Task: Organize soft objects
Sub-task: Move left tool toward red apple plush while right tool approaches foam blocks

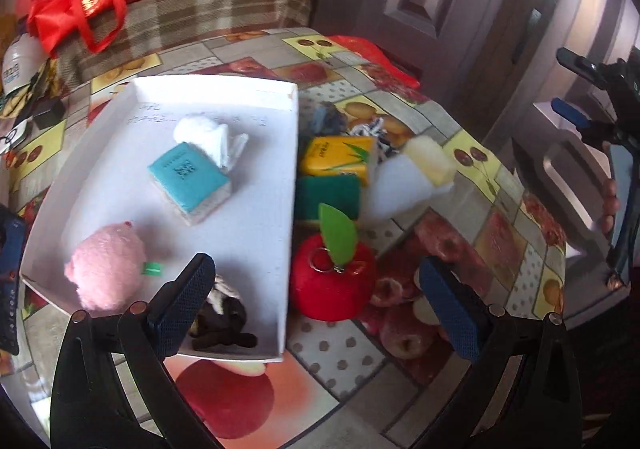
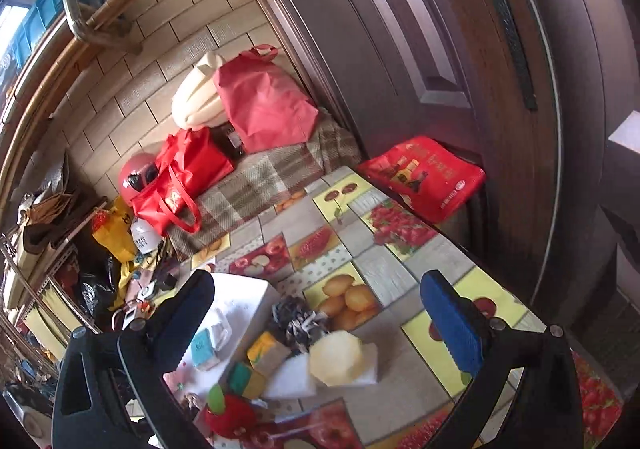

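Nearby, red plush apple (image 1: 332, 281) beside white box (image 1: 290, 185), left gripper (image 1: 320, 301) and right gripper (image 2: 320, 325) both spread, empty.

The bench (image 1: 460, 249) cloth shows fruit squares in yellow, red and grey. A white tray (image 1: 256, 209) holds a pink plush (image 1: 106, 269) and a teal packet (image 1: 188, 179); the plush apple (image 1: 332, 285) is red, green-leafed.

Red tote bags (image 2: 182, 177) and a helmet (image 2: 138, 173) crowd the plaid bench (image 2: 276, 173).

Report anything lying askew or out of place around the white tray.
Nothing is spilled or damaged. The teal tissue pack lies skewed to the walls of the white tray. The red plush apple, green sponge and yellow tissue pack sit outside it on the tablecloth. Both grippers, left and right, are open and empty.
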`<control>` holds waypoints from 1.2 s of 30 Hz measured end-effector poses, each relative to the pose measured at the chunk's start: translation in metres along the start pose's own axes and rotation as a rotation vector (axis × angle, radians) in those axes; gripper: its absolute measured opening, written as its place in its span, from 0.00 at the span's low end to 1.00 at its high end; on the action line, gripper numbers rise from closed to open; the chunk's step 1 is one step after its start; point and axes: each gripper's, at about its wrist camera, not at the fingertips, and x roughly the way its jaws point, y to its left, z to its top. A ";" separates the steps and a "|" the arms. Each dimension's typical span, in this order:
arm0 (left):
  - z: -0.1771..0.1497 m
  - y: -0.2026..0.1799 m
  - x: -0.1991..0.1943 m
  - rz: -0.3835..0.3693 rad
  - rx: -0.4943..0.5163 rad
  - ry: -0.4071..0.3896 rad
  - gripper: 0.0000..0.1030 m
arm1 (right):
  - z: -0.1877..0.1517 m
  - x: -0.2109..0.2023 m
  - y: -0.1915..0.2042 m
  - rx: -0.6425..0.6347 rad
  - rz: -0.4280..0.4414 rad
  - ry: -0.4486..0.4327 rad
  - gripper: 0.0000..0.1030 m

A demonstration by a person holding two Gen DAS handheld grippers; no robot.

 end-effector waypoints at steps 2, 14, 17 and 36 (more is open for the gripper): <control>0.002 -0.018 0.015 -0.004 0.082 0.033 1.00 | -0.009 0.001 -0.010 0.027 0.000 0.036 1.00; -0.005 -0.065 0.056 -0.121 0.194 0.232 0.99 | -0.023 0.006 -0.042 0.079 -0.032 0.084 1.00; -0.015 -0.075 0.042 -0.219 0.178 0.227 0.99 | -0.024 0.018 -0.043 0.090 -0.021 0.116 1.00; -0.027 -0.074 0.062 -0.023 0.222 0.235 0.97 | -0.066 0.137 0.022 -0.345 -0.056 0.407 0.71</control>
